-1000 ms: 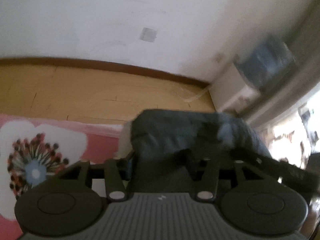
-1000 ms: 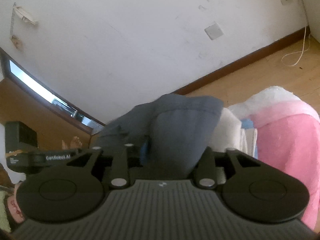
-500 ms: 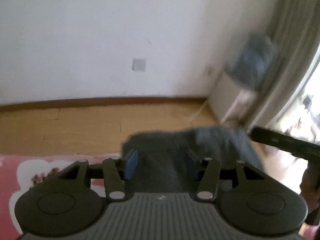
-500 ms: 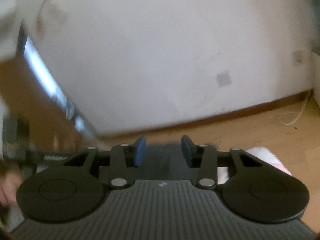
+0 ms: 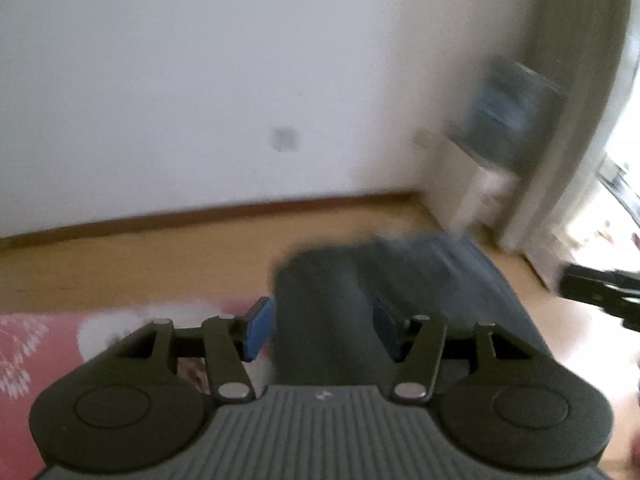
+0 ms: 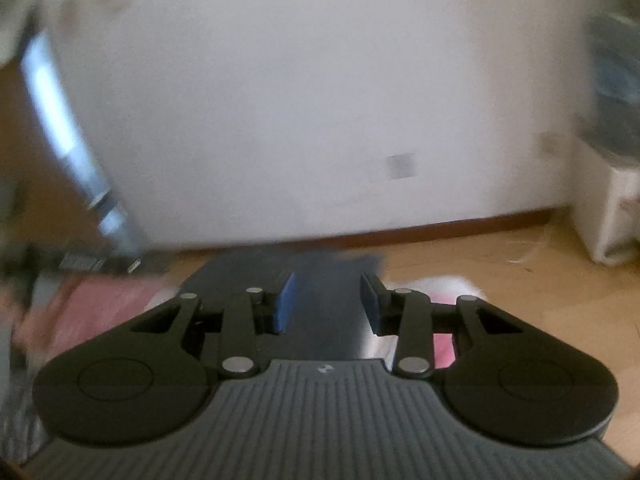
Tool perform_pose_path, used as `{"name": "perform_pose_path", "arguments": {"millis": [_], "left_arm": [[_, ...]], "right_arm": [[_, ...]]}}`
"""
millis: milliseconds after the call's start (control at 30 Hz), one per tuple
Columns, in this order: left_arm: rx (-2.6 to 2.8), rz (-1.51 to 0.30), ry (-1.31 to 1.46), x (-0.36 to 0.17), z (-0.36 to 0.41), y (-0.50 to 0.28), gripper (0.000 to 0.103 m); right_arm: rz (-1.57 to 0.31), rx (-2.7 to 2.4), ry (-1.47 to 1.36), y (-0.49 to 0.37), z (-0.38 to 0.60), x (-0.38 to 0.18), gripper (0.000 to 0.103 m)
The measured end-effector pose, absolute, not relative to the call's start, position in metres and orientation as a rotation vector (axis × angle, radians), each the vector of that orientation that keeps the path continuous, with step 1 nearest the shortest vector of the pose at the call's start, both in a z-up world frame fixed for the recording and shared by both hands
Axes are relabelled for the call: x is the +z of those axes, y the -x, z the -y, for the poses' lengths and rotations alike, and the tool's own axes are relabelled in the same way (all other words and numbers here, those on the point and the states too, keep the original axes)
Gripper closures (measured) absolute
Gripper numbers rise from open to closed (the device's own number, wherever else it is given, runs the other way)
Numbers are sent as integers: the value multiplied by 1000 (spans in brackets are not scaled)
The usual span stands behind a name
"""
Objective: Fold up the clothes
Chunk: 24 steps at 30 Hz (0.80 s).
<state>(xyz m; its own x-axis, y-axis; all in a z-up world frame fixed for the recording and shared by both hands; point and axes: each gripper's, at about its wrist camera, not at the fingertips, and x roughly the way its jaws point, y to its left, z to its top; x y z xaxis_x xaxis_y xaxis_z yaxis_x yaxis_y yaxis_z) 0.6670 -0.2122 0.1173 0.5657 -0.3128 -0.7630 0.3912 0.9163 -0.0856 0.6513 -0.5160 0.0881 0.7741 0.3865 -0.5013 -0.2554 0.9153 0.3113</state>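
Left gripper (image 5: 324, 330): jaws have just been widening, the dark grey garment (image 5: 400, 280) between them, seemingly held. Right gripper (image 6: 329, 304): jaws narrower, garment between; grip unclear. Cloth hangs lifted above the pink floral bed (image 5: 36, 344), probably stretched taut for folding.

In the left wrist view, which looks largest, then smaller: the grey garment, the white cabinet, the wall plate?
1. grey garment, though nearness to the camera enlarges it.
2. white cabinet.
3. wall plate.

Motion blur smears the dark garment (image 5: 400, 280) and the corner cabinet (image 5: 476, 192).
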Motion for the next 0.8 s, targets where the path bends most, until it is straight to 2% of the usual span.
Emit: {"name": "perform_pose_path", "arguments": {"millis": [133,300,433,533,567,633,700,800], "left_arm": [[-465,-908,-291,99,227,-604,44],[-368,-951,-401,60,226,-586,45],[-239,-947,-266,68,184,-583,46],[-193,-914,-171,86,150,-561,44],[-189,-902,-148,91,141,-554,42],[-193,-882,-101,102,124,-529,31],[-205,-862,-59,111,109,-511,24],[-232,-837,0,131,97,-477,16]], "right_arm": [[-633,455,-123,-600,491,86,67],[-767,319,-64,-614,483,57,69],[-786,44,79,-616,468,52,69],[-777,-51,-27,-592,461,65,67],[-782,-76,-65,-580,457,68,67],[-792,-122,-142,-556,448,74,67],[-805,-133,-202,-511,437,81,67],[-821,-132,-260,-469,408,94,58]]}}
